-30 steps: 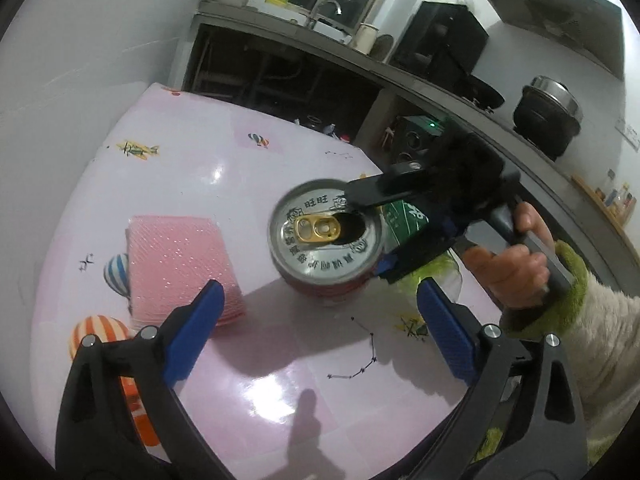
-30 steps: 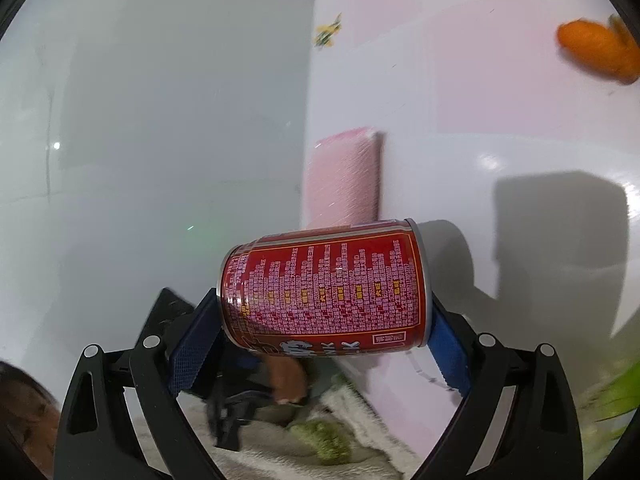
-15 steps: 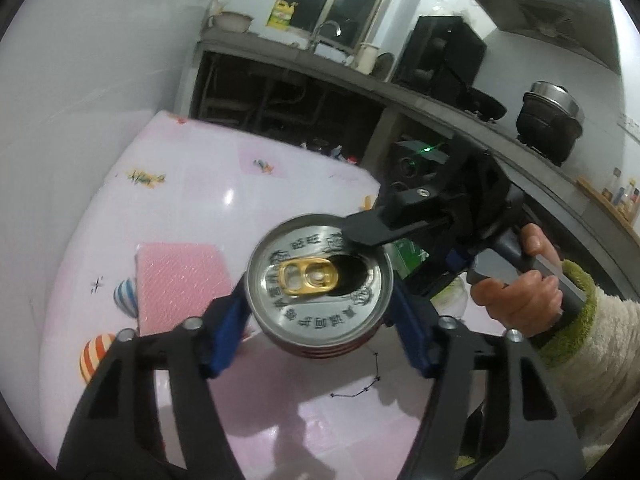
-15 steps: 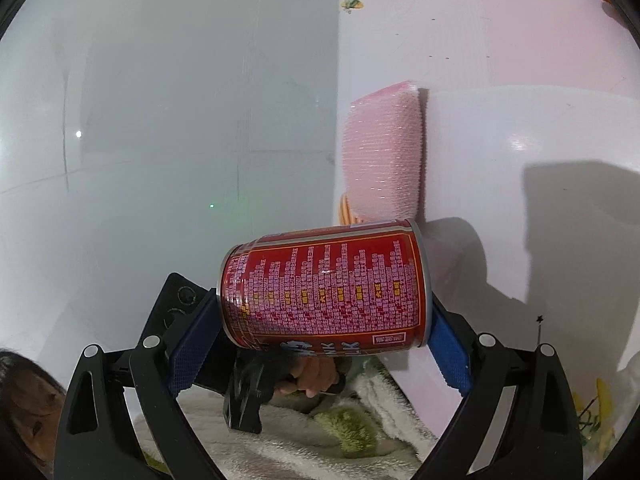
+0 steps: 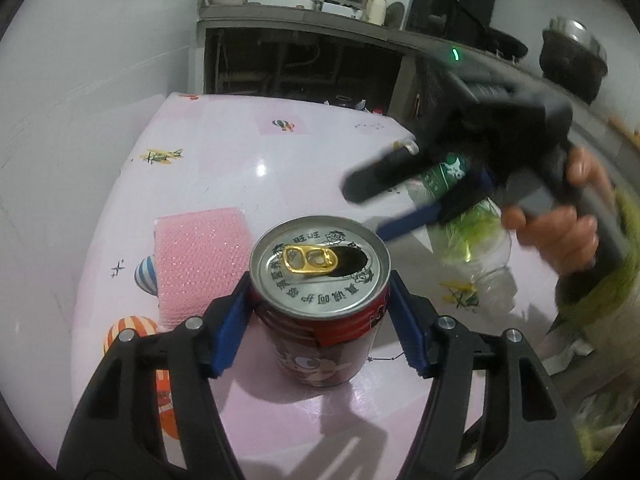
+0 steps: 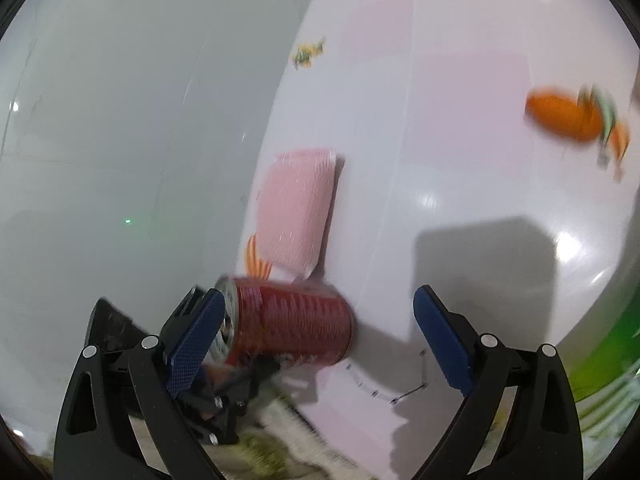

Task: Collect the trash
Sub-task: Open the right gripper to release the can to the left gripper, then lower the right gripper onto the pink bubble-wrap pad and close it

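Note:
A red drink can (image 5: 320, 296) with an opened gold tab stands upright on the pink table (image 5: 224, 168). My left gripper (image 5: 320, 320) is shut on the can, its blue pads pressed on both sides. The can also shows in the right wrist view (image 6: 288, 326), seen sideways with the left gripper around it. My right gripper (image 6: 318, 338) is open and empty, its left pad beside the can's top; it shows blurred in the left wrist view (image 5: 384, 204), above and right of the can.
A pink bubble-wrap pad (image 5: 196, 260) lies left of the can. A crumpled clear plastic bottle with a green label (image 5: 472, 236) lies at the right. The white wall (image 5: 80, 100) runs along the table's left side. A kitchen counter (image 5: 320, 12) stands behind.
My left gripper closed around the can. My right gripper, which held the can, opened, let it go and drew back to the right.

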Demonstrator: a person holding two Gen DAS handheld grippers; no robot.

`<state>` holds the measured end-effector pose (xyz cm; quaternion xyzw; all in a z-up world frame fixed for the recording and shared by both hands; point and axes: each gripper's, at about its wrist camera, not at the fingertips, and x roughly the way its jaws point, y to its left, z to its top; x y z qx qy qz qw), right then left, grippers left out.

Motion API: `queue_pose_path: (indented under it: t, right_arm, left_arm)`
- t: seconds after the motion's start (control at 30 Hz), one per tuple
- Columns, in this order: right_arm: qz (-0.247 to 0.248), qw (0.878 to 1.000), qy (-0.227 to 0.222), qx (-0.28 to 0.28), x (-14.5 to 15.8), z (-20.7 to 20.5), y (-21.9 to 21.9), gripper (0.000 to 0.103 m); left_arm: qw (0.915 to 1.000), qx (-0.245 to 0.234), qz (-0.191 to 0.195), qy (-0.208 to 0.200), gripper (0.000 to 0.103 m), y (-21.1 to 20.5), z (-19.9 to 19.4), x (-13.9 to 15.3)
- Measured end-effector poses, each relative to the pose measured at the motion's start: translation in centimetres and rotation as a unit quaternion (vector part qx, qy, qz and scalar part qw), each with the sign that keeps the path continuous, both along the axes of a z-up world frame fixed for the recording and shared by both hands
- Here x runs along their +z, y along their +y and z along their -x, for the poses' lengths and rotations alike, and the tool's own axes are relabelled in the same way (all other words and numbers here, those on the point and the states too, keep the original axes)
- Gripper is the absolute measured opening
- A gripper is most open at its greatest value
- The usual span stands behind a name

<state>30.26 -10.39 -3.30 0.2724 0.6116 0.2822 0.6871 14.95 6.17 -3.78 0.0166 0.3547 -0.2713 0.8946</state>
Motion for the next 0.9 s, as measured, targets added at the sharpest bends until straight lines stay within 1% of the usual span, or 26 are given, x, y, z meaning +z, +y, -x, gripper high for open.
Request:
queue_pose_path:
  t: [0.03,0.1,0.2,0.27,0.37,0.4,0.47,0.6,0.7,0.73,0.77,0.83,0.9]
  right_arm:
    - [0.015,1.000,-0.012,0.001,0.7,-0.4,0.4,0.092]
    - [0.029,0.999,-0.025,0.010,1.5,-1.0,1.3,0.092]
    - [0.046,0.998,-0.033,0.030,1.9,-2.3,2.9,0.092]
    - [0.065,0.996,-0.039,0.054,2.2,-3.4,5.1,0.092]
    - [0.101,0.990,-0.036,0.090,1.9,-5.0,8.5,0.092]
    - [0.113,0.988,-0.035,0.098,1.3,-4.4,9.8,0.092]
    - [0.165,0.979,-0.033,0.113,0.8,-5.4,12.3,0.092]
    - [0.227,0.965,-0.031,0.129,0.1,-6.8,15.9,0.093]
    - [0.294,0.943,-0.051,0.149,-0.8,-6.7,18.4,0.093]
    - [0.308,0.937,-0.055,0.155,-1.3,-6.5,18.5,0.093]
    - [0.316,0.934,-0.056,0.158,-1.7,-6.3,18.6,0.093]
    - [0.322,0.931,-0.062,0.163,-2.2,-5.9,18.2,0.093]
    - [0.332,0.927,-0.070,0.161,-2.3,-5.1,16.5,0.092]
  left_arm:
    - [0.9999,-0.002,-0.009,-0.005,0.062,-0.2,0.2,0.0]
    - [0.9997,-0.004,-0.022,-0.010,0.062,-0.5,0.8,0.0]
    - [0.9994,-0.003,-0.032,-0.015,0.062,-0.5,1.5,0.0]
    - [0.9992,-0.001,-0.037,-0.013,0.062,-0.5,2.2,0.0]
    - [0.9989,0.005,-0.045,-0.013,0.062,0.0,3.4,0.2]
    - [0.9987,0.008,-0.048,-0.013,0.062,0.2,3.7,0.2]
    - [0.9982,0.016,-0.056,-0.013,0.062,0.8,4.5,0.1]
    - [0.9974,0.040,-0.059,-0.012,0.062,2.5,5.7,0.1]
    - [0.9964,0.060,-0.059,-0.008,0.062,3.4,5.9,0.3]
    - [0.9959,0.068,-0.059,-0.008,0.062,3.8,5.9,0.3]
    - [0.9956,0.073,-0.058,-0.007,0.062,4.1,5.8,0.4]
    - [0.9952,0.082,-0.053,-0.005,0.062,4.7,5.6,0.4]
    - [0.9954,0.086,-0.043,-0.005,0.062,4.8,5.5,0.5]
